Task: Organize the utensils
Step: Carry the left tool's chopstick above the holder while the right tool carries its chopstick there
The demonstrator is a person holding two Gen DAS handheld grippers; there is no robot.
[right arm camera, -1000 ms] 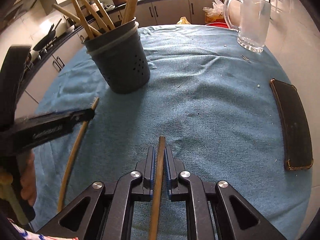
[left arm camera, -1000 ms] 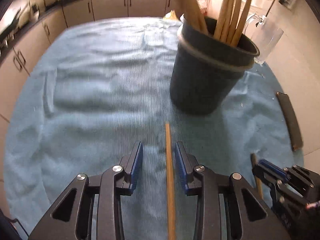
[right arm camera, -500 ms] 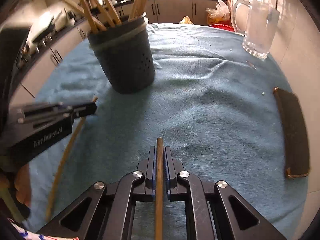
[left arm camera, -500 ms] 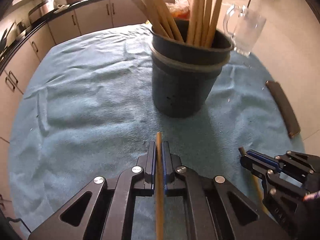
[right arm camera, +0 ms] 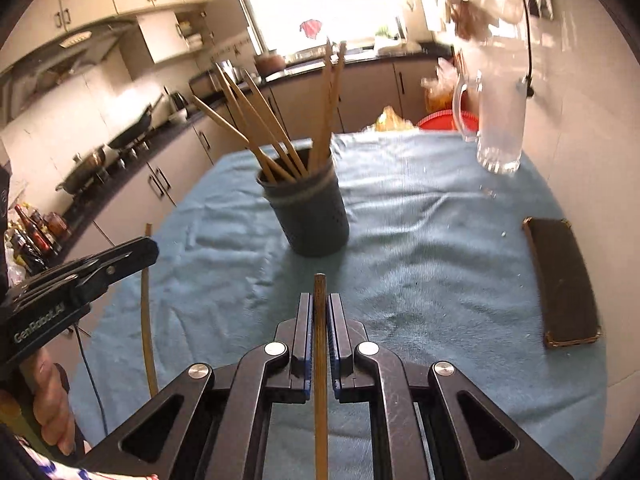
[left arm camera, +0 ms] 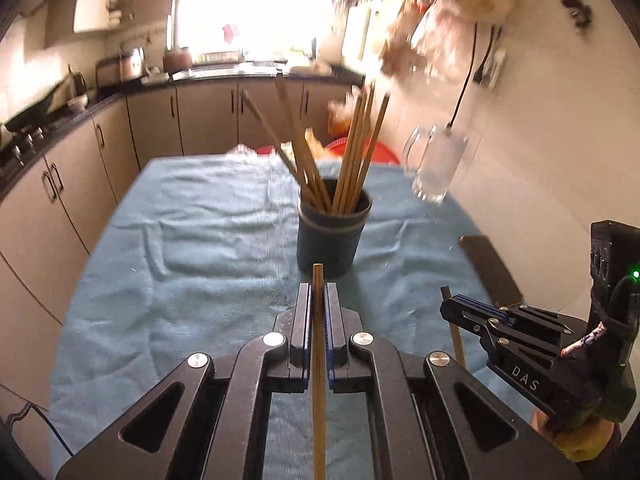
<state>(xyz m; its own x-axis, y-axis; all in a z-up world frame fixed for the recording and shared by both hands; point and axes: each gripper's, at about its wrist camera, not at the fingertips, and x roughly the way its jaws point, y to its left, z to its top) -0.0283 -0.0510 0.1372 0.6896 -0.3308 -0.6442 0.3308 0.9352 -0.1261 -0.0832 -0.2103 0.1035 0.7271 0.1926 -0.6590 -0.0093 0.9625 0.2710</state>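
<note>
Left wrist view: blue-clothed table has dropped away below; dark holder stands ahead. Left tongs, apart a second ago, now clamp one chopstick; right tongs clamp another chopstick. Both look ready for the holder.

The black left gripper with blue pads is squeezed tight. The black right gripper is squeezed tight too, both tipped downward.
</note>
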